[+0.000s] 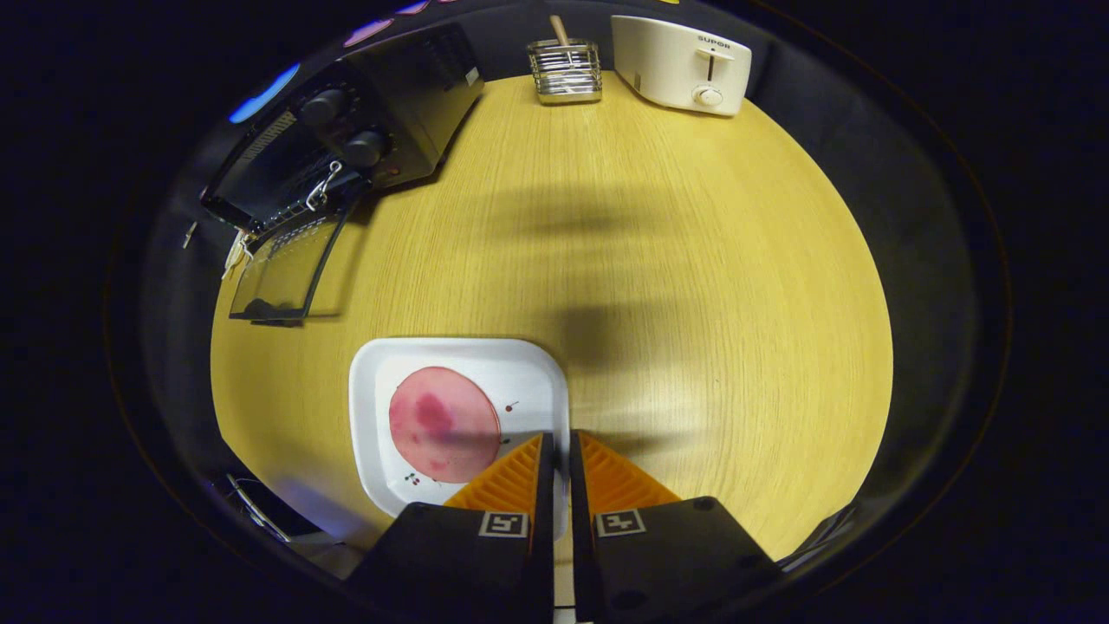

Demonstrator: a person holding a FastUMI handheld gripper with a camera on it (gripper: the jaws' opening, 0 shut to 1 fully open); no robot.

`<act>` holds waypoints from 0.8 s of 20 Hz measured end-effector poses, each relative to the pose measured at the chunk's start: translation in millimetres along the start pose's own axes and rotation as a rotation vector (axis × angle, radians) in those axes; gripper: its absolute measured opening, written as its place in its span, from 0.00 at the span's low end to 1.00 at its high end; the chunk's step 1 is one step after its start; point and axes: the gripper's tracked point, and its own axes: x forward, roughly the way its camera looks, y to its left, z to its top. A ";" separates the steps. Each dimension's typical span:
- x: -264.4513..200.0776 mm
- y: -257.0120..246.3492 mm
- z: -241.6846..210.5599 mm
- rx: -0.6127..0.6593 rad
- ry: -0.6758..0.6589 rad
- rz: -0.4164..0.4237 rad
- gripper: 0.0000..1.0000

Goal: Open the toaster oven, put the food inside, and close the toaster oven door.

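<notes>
A black toaster oven (364,139) stands at the far left of the wooden table, its glass door (286,269) folded down open toward the table. A round pink slice of food (444,423) lies on a white square plate (520,368) just ahead of my fingers and to their left. My gripper (560,446) hovers over the plate's right edge, fingers nearly together with a thin gap and nothing between them.
A cream pop-up toaster (680,62) stands at the far edge of the table, with a wire rack (565,71) holding a wooden stick next to it. Bare wood (693,260) spreads between the plate and the far appliances.
</notes>
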 end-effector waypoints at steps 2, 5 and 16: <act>1.4 1.5 0.3 0.030 0.023 0.053 0.05; 0.6 1.4 1.8 0.071 0.059 0.130 0.05; -4.8 17.4 -10.6 0.443 0.219 0.500 0.05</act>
